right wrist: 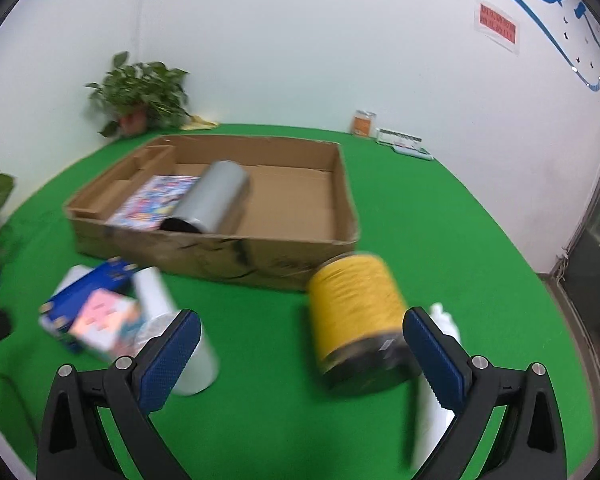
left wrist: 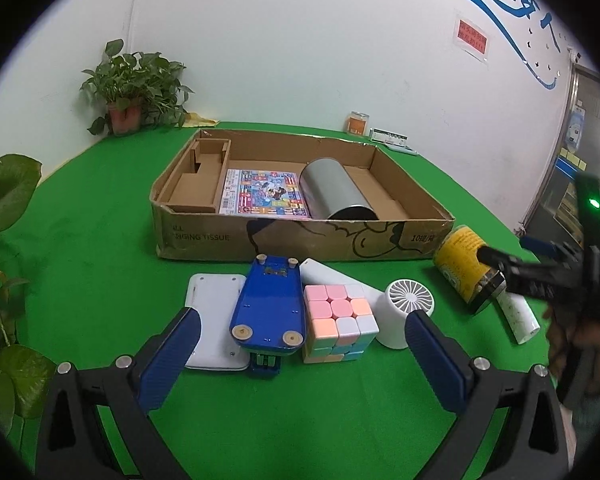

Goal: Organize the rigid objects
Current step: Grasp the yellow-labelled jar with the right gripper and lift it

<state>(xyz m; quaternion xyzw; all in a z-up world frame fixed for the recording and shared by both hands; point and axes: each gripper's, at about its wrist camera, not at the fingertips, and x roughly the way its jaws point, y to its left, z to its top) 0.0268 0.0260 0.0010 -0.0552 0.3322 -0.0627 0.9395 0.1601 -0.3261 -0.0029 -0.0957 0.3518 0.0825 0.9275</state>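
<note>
The left gripper hung with its jaws spread wide and nothing between the pads, aimed down at a cluster on the green table; the blue device lay belly-up straight ahead of the fingers, its long axis running away from them toward the cardboard box, with the pastel cube touching its right side and the white fan just beyond; the right gripper, fingers likewise apart and clamped on nothing, stood over the yellow canister, which lay on its side near the box's front wall, closer to the right pad than the left, its axis tilted toward the camera; the left hand appeared the nearer to the blue device, the right to the canister.
</note>
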